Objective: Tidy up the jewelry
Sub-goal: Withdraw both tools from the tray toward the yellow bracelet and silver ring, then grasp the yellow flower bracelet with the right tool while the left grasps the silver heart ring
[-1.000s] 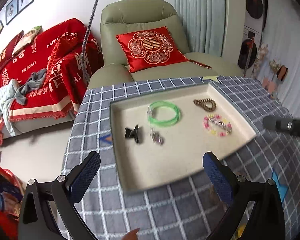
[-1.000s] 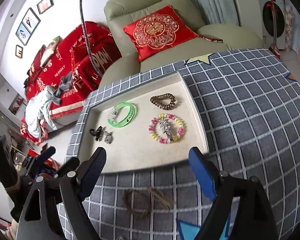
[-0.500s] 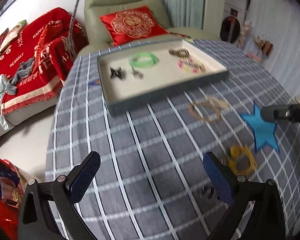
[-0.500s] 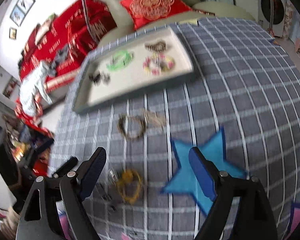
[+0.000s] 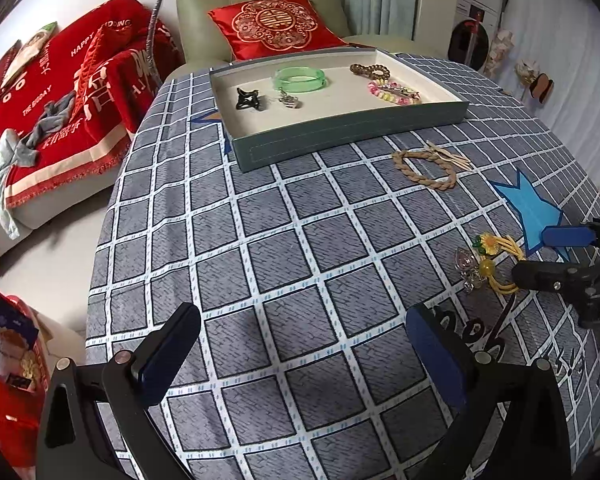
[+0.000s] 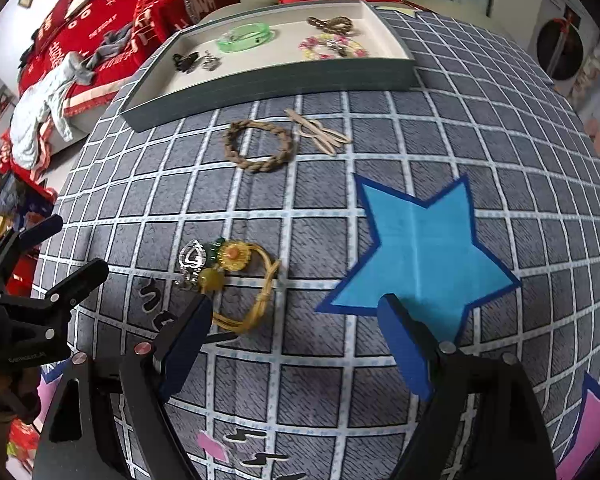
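Both grippers have pulled back from the tray and tipped down over the checked tablecloth (image 5: 260,264), so the loose pieces near the table's front edge now fill the views.

From the left wrist view, the left gripper (image 5: 300,344) hangs with its jaws spread wide over bare cloth, nothing between them. At its twelve o'clock sits the tray (image 5: 340,136), holding from left to right a black claw clip (image 5: 249,99), a small silver piece (image 5: 289,100), a green bangle (image 5: 299,79), a brown bead bracelet (image 5: 370,70) and a pink and yellow bead bracelet (image 5: 393,93). At two o'clock a braided brown bracelet (image 5: 424,168) lies on the cloth with a tan hair clip (image 5: 448,156) touching its far right side.

From the right wrist view, the right gripper (image 6: 296,332) is also spread wide and grips nothing. A yellow cord bracelet (image 6: 240,280) with a flower charm lies at its eleven o'clock, its near loop just beside the left finger (image 6: 188,336), and a clear silver charm (image 6: 192,258) touches its left end. A blue star (image 6: 420,252) lies under the right finger.
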`<control>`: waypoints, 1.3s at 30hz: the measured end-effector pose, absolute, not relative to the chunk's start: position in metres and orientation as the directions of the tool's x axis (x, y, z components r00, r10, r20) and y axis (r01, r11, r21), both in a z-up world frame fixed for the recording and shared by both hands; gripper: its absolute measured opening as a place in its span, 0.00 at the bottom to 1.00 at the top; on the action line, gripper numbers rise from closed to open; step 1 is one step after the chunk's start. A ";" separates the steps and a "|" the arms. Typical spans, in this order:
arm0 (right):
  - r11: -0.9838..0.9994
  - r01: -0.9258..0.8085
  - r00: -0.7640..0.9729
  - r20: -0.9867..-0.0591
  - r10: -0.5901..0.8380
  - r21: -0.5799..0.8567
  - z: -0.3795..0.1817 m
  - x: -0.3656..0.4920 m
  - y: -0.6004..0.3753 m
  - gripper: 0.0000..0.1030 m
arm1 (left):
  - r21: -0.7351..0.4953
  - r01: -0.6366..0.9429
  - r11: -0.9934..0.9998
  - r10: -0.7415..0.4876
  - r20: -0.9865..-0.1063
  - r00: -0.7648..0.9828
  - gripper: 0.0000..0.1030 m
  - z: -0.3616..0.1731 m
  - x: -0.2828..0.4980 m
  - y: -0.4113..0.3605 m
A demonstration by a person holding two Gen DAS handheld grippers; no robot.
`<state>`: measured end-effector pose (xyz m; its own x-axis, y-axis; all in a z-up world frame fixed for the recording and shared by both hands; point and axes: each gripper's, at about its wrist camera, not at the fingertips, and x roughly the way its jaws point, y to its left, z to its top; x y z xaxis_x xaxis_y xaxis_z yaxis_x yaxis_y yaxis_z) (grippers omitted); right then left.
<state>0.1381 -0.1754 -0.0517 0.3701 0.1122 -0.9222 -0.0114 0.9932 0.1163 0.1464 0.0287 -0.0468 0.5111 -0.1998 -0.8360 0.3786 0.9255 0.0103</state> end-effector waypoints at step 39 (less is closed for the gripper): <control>0.995 -0.063 0.421 -0.902 0.100 0.081 -0.055 0.144 -0.182 0.06 | -0.024 0.589 0.808 -0.325 -0.852 0.411 0.42 -0.054 0.143 -0.066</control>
<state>0.1438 -0.1816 -0.0548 0.4209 0.0997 -0.9016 -0.0630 0.9948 0.0806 0.1426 -0.0663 -0.0536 0.4107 -0.3246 -0.8521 0.5891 0.8077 -0.0237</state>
